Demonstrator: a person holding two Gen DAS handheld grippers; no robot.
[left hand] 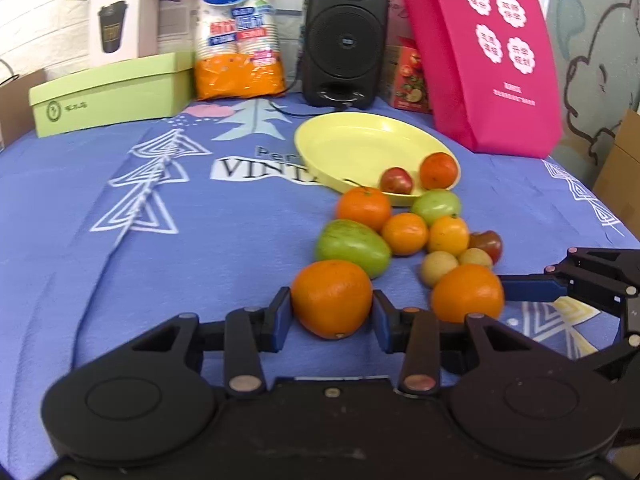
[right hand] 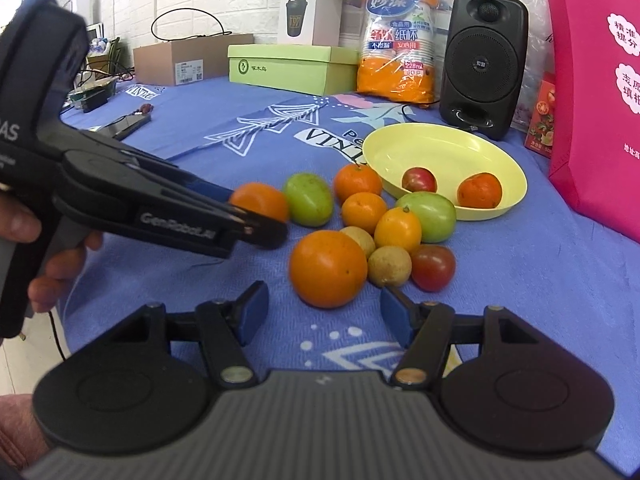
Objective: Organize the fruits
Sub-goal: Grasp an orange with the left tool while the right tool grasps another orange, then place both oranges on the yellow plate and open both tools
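A pile of fruit lies on the blue cloth in front of a yellow plate (left hand: 352, 148) (right hand: 400, 148). The plate holds a red tomato (left hand: 396, 181) (right hand: 419, 179) and a small orange (left hand: 438, 170) (right hand: 479, 190). My left gripper (left hand: 331, 312) (right hand: 256, 216) is shut on a large orange (left hand: 331, 298) (right hand: 260, 200) at the near left of the pile. My right gripper (right hand: 324, 312) (left hand: 520, 286) is open, its pads just short of another large orange (right hand: 328, 268) (left hand: 467, 293). A green mango (left hand: 353, 247) (right hand: 309, 199), a green tomato (right hand: 428, 216), small oranges and pale round fruits lie between.
A black speaker (left hand: 346, 38) (right hand: 482, 64), an orange pack of paper cups (left hand: 236, 32), a green box (left hand: 112, 94), a pink bag (left hand: 488, 56) and a cardboard box (right hand: 192, 60) stand along the far edge. A phone (right hand: 128, 125) lies at far left.
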